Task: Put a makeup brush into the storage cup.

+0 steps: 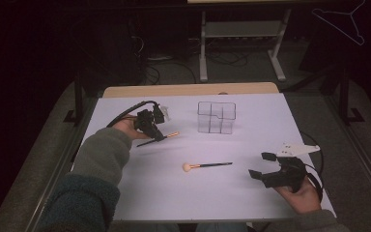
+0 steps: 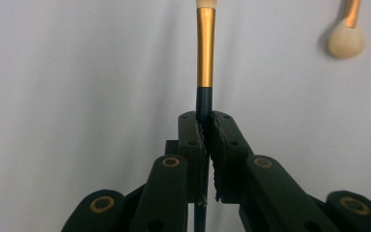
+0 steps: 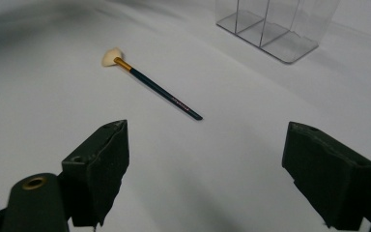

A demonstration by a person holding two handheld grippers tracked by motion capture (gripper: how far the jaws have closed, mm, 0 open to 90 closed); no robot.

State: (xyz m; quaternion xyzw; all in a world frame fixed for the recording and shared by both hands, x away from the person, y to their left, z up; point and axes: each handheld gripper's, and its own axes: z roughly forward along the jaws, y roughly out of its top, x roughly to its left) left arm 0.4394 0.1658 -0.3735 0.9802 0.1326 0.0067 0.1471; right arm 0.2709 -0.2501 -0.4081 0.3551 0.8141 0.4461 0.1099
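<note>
The jaws of the left gripper [image 2: 206,126] are closed on the dark handle of a thin brush [image 2: 205,53], which is seen rising up the middle of the left gripper view, its gold ferrule above the jaw tips and its pale bristles cut off by the top edge. In the high view this left gripper [image 1: 160,137] is placed at the left of centre, held by the person's left hand [image 1: 125,128], with the thin brush [image 1: 170,135] projecting toward the right of the frame, its dark tail pointing lower left.

The jaws of the right gripper [image 3: 205,174] are spread wide apart with nothing between them; in the high view the right gripper [image 1: 261,165] is found at the lower right, above the white table [image 1: 174,193].

A second brush [image 1: 206,166], with a rounded pale head, lies flat on the table at the centre of the high view, head to the left. It is seen in the upper middle of the right gripper view [image 3: 152,86] and at the upper right of the left gripper view [image 2: 347,34].

A clear organiser [image 1: 216,117] with several compartments stands above centre in the high view, well apart from both brushes, and at the upper right of the right gripper view [image 3: 276,24].
</note>
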